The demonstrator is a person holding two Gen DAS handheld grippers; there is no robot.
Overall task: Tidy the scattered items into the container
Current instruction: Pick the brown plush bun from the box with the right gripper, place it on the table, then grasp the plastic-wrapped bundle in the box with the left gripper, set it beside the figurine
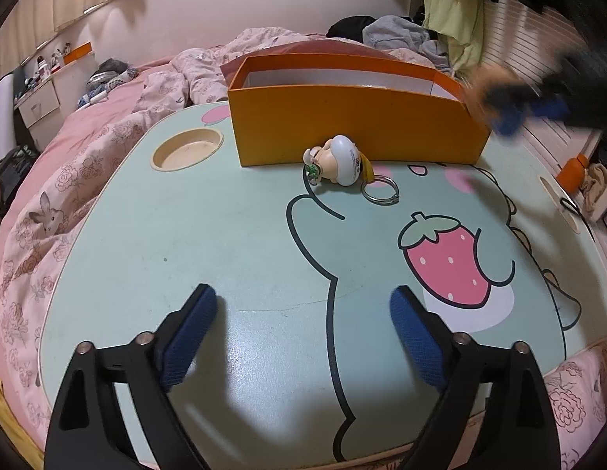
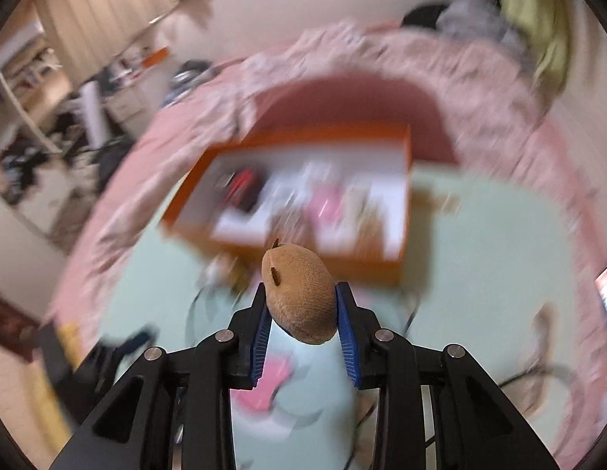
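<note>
An orange box (image 1: 354,129) stands at the far side of the mint-green lap table (image 1: 225,243). In front of it lies a small figure keychain (image 1: 336,161) with a metal ring (image 1: 381,192). My left gripper (image 1: 303,309) hangs open above the bare near part of the table, nothing between its blue pads. My right gripper (image 2: 303,293) is shut on a tan plush toy (image 2: 299,293), held above the table short of the orange box (image 2: 303,196), which holds several blurred items. In the left wrist view the right gripper (image 1: 511,113) shows as a blur at the box's right end.
A round cup recess (image 1: 188,148) sits in the table's far left corner. Pink bedding (image 1: 49,203) surrounds the table. An orange bottle (image 1: 573,170) stands off the right edge, and clothes (image 1: 397,31) are piled behind the box.
</note>
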